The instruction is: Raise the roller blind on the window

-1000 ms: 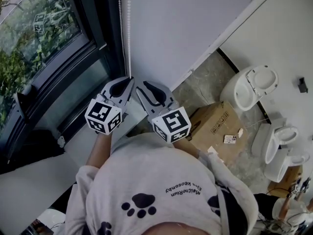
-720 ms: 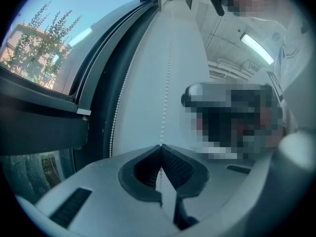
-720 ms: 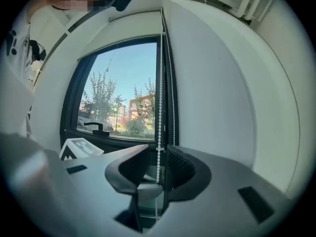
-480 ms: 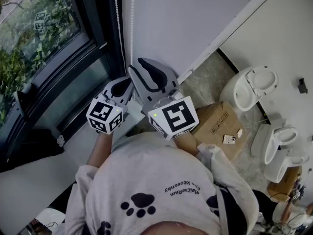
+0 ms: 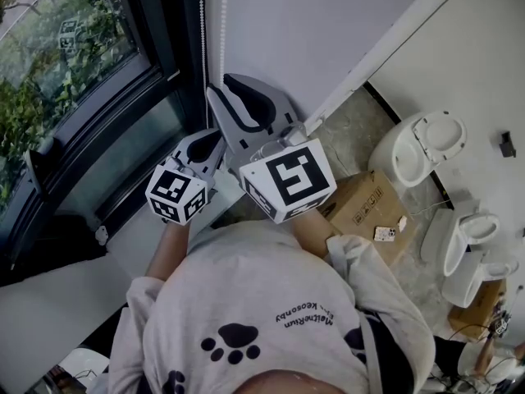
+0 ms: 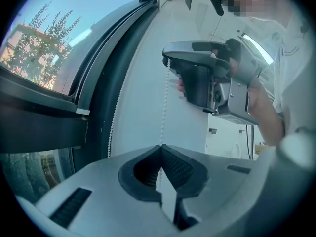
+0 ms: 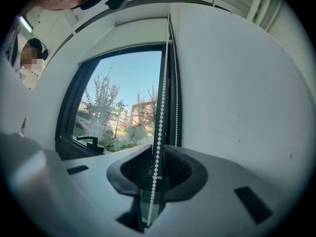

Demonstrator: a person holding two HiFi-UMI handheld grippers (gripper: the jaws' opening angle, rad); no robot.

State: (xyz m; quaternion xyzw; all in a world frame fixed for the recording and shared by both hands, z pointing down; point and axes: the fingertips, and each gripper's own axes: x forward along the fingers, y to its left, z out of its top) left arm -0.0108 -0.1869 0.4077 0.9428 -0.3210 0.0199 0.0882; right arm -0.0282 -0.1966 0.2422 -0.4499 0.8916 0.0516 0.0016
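The bead chain (image 7: 159,117) is what works the blind. It hangs in two strands just beside the dark window (image 5: 74,64) frame, running up the middle of the right gripper view. It looks light, limp and slick, so it needs pinching square across the beads, and pulling straight along its length so it doesn't skip or snap. The blind itself I can't clearly make out. A pale bar (image 7: 140,20) across the top of the window may be its bottom rail.

My left gripper (image 6: 160,146) has its jaws closed on one strand, low in the frame. My right gripper (image 7: 157,149) sits higher on the same strand, jaws narrowly apart with the chain threaded between them, not yet clamped as far as I can judge.

A second ago both grippers were side by side at the sill. Since then the right one has climbed up the chain, while the left has stayed put.
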